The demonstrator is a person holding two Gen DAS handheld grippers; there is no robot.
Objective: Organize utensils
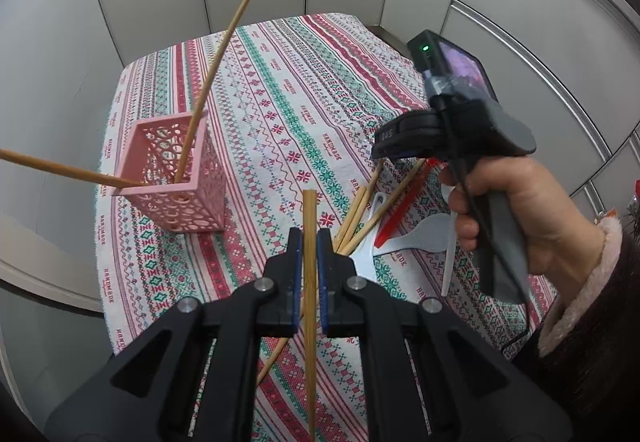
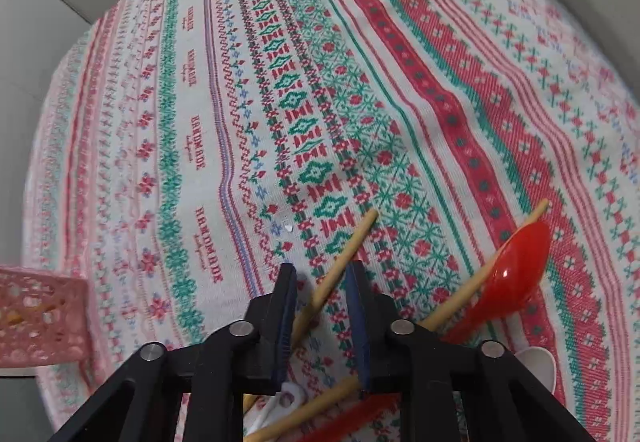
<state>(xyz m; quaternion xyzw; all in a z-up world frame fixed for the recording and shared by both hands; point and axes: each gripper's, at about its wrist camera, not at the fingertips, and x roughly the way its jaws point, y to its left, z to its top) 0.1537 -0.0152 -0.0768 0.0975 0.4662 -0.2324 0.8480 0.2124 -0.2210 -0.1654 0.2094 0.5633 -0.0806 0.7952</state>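
My left gripper (image 1: 309, 242) is shut on a wooden chopstick (image 1: 309, 217) that stands between its pads, above the table. A pink perforated holder (image 1: 176, 181) stands to its left with two chopsticks (image 1: 216, 65) leaning out of it. My right gripper (image 2: 320, 278) is open, its jaws on either side of a chopstick (image 2: 348, 250) lying on the cloth, close above it. A red spoon (image 2: 516, 266) lies to its right over another chopstick. In the left wrist view the right gripper (image 1: 384, 151) hangs over the utensil pile (image 1: 368, 217).
The patterned tablecloth (image 2: 280, 81) covers a small table with grey panel walls behind. A white spoon (image 1: 428, 234) and other white utensils lie in the pile. The pink holder's corner shows in the right wrist view (image 2: 40, 318).
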